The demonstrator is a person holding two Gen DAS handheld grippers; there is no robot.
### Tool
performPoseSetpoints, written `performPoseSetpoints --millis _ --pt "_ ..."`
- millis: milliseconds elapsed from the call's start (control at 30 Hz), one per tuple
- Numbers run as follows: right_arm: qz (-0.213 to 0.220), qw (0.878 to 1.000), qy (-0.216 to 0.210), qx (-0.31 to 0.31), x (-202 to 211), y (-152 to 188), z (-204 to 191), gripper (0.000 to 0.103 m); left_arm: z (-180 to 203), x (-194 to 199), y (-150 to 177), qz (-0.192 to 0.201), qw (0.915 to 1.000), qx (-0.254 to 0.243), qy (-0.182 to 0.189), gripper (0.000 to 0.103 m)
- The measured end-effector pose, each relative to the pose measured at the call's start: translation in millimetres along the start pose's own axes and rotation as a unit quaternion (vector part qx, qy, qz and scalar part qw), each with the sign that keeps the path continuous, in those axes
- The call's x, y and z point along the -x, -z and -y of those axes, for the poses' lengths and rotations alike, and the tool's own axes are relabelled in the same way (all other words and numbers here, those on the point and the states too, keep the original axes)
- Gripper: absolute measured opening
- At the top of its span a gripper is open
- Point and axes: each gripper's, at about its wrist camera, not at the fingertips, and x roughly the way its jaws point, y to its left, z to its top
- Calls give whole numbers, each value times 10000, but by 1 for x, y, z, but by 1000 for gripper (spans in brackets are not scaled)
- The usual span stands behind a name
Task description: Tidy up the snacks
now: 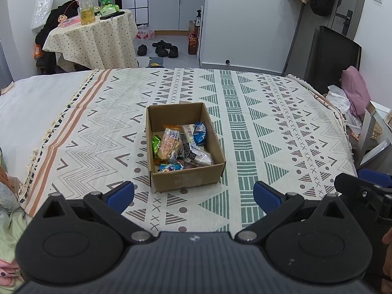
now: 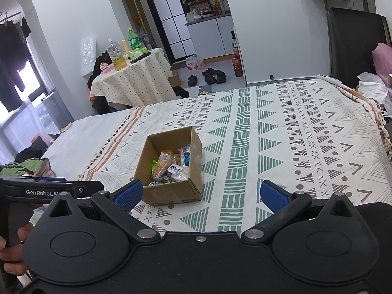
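The cardboard box sits mid-bed on the patterned blanket, just beyond both claws. The left claw and right claw are spread wide and hold nothing. The snack packets inside look light, crinkly and slippery; I'd pinch a sealed edge, gently, since the crackers may crush

Cardboard box sits on patterned bedspread, mid-bed. Snack packets lie inside the box. Round table stands behind the bed, left; bottles on it. Shoes on floor behind.
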Motion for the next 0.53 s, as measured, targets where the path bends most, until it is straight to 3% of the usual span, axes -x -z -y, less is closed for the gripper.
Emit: performPoseSetpoints --millis 533 --pt "-19 10000 27 -11 -1 2 1 103 -1 1 -1 -10 10000 -24 22 103"
